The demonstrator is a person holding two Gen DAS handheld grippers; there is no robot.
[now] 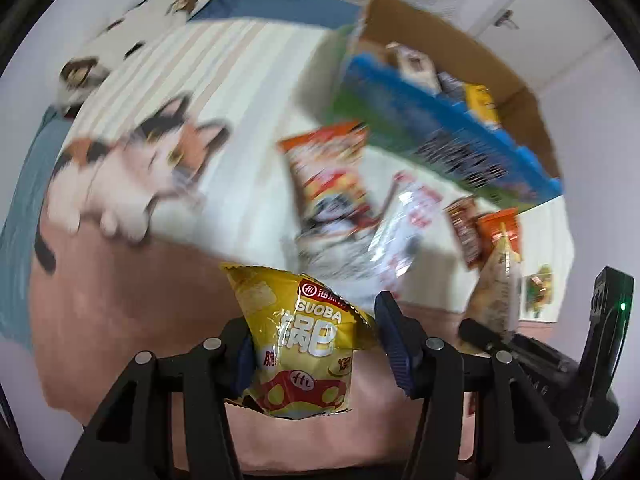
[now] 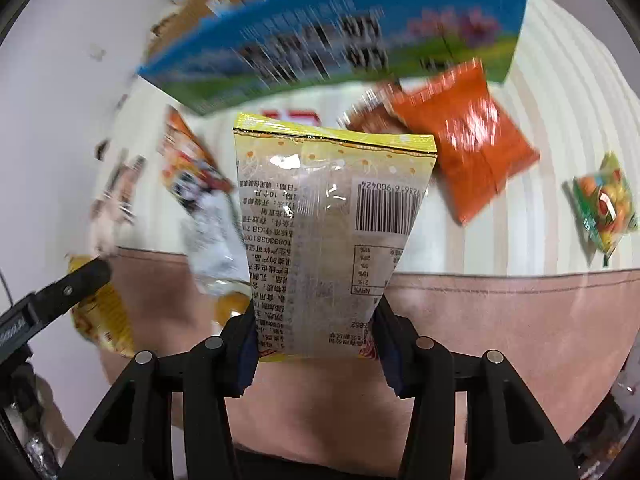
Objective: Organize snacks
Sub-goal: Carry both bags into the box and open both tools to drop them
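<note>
My left gripper [image 1: 316, 344] is shut on a yellow Guoba snack bag [image 1: 296, 340] and holds it above the bed's pink edge. My right gripper [image 2: 316, 340] is shut on a pale yellow snack bag [image 2: 328, 216], its barcode side facing the camera. That bag and the right gripper also show in the left wrist view [image 1: 498, 292] at the right. The left gripper's finger and the yellow Guoba bag [image 2: 104, 316] show at the left of the right wrist view. An open cardboard box [image 1: 440, 92] with a blue printed side, holding several snacks, stands on the bed beyond both grippers.
Loose snack packs lie on the striped bedspread: an orange-red pack [image 2: 468, 140], a green candy pack [image 2: 604, 204], an orange and white pack [image 1: 332, 172], a clear pack [image 1: 404, 224]. A cat-print blanket [image 1: 136, 168] is at the left. A white wall stands behind the box.
</note>
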